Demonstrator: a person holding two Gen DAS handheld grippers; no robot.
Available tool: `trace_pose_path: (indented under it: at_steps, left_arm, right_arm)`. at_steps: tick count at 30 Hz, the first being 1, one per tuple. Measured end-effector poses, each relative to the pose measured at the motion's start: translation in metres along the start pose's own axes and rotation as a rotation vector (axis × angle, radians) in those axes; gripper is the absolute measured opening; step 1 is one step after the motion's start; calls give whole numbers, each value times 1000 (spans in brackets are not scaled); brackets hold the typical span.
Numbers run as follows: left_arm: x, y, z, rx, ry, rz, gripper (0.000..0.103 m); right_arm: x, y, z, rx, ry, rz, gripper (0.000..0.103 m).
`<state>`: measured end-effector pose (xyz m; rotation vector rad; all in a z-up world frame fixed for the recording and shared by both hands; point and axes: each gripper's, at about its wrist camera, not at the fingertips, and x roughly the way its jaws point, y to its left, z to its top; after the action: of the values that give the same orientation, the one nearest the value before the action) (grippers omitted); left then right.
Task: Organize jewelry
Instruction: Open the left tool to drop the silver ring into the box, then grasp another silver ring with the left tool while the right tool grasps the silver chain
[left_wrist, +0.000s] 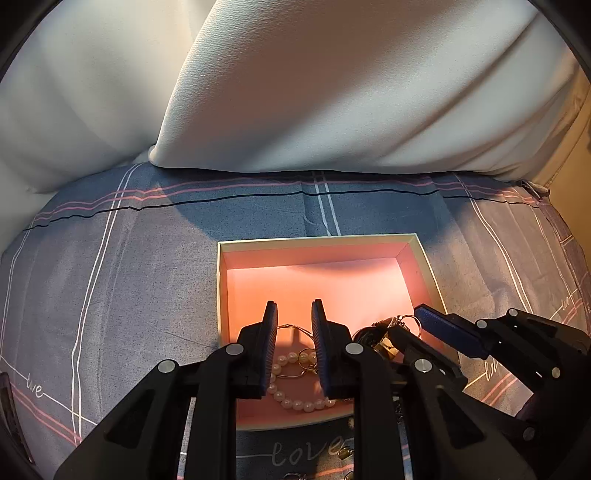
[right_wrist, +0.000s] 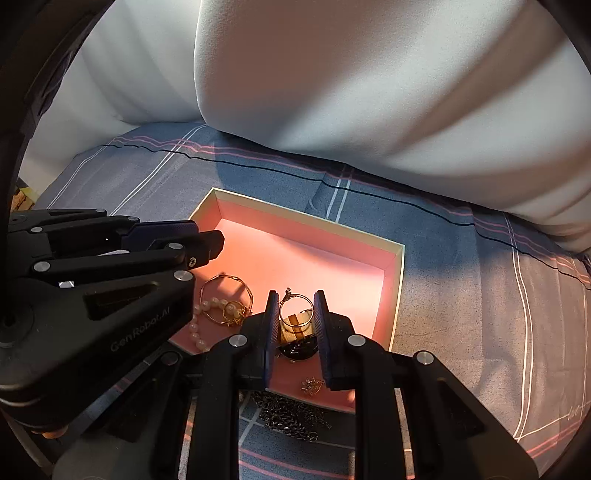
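A shallow box with a pink inside (left_wrist: 325, 273) (right_wrist: 314, 258) lies on the bed. In it lie a pearl bracelet (left_wrist: 295, 402) (right_wrist: 201, 321) and thin gold hoops (left_wrist: 295, 332) (right_wrist: 225, 299). My left gripper (left_wrist: 294, 314) is open and empty over the box's near left part, above the pearls. My right gripper (right_wrist: 295, 301) (left_wrist: 406, 325) hangs over the box's near right part, its jaws close on either side of a gold hoop earring (right_wrist: 295, 310); I cannot tell whether they press it. Under it lie a gold-banded watch (right_wrist: 295, 332) and a small gold charm (right_wrist: 312, 386).
A dark metal chain (right_wrist: 291, 417) lies on the blue-grey plaid sheet (left_wrist: 129, 277) just outside the box's near wall. White pillows (left_wrist: 314, 92) (right_wrist: 369, 92) rise behind the box. Small gold pieces (left_wrist: 345, 452) lie on the sheet near the "love" print.
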<state>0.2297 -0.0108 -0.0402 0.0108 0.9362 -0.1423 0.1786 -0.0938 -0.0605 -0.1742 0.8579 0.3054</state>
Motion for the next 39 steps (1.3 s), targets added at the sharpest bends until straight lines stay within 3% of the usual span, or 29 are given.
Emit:
trace_pose_path:
  at_steps: [3, 4, 6, 8, 16, 20, 27, 33, 35, 37, 39]
  left_arm:
    - [3, 0, -1, 0, 7, -9, 19]
    - [3, 0, -2, 4, 4, -14, 22]
    - [-1, 4, -6, -8, -14, -7, 64]
    - [-10, 9, -16, -12, -47, -9, 68]
    - [-13, 13, -101, 33, 16, -30, 69]
    - [-10, 8, -141, 70, 40, -33, 69]
    - [-1, 0, -149, 128, 23, 19, 68]
    - [4, -1, -152, 167, -11, 55, 55]
    - [3, 1, -153, 157, -22, 56, 44]
    - [1, 5, -152, 135, -31, 59, 34]
    - [0, 8, -151, 114, -35, 56, 19]
  right_arm:
    - [7, -2, -4, -2, 15, -4, 22]
    - [9, -1, -6, -9, 30, -17, 34]
    - [3, 1, -14, -33, 7, -68, 62]
    - [-4, 2, -28, -42, -7, -69, 63]
    - [-15, 1, -119, 41, 40, -6, 63]
    - [-11, 1, -145, 61, 46, -8, 63]
    - [4, -3, -127, 84, 32, -3, 63]
    - [27, 3, -105, 96, 36, 21, 62]
    - [28, 9, -103, 71, 34, 6, 47]
    - [23, 9, -105, 75, 35, 36, 19]
    - [18, 6, -110, 102, 36, 73, 17]
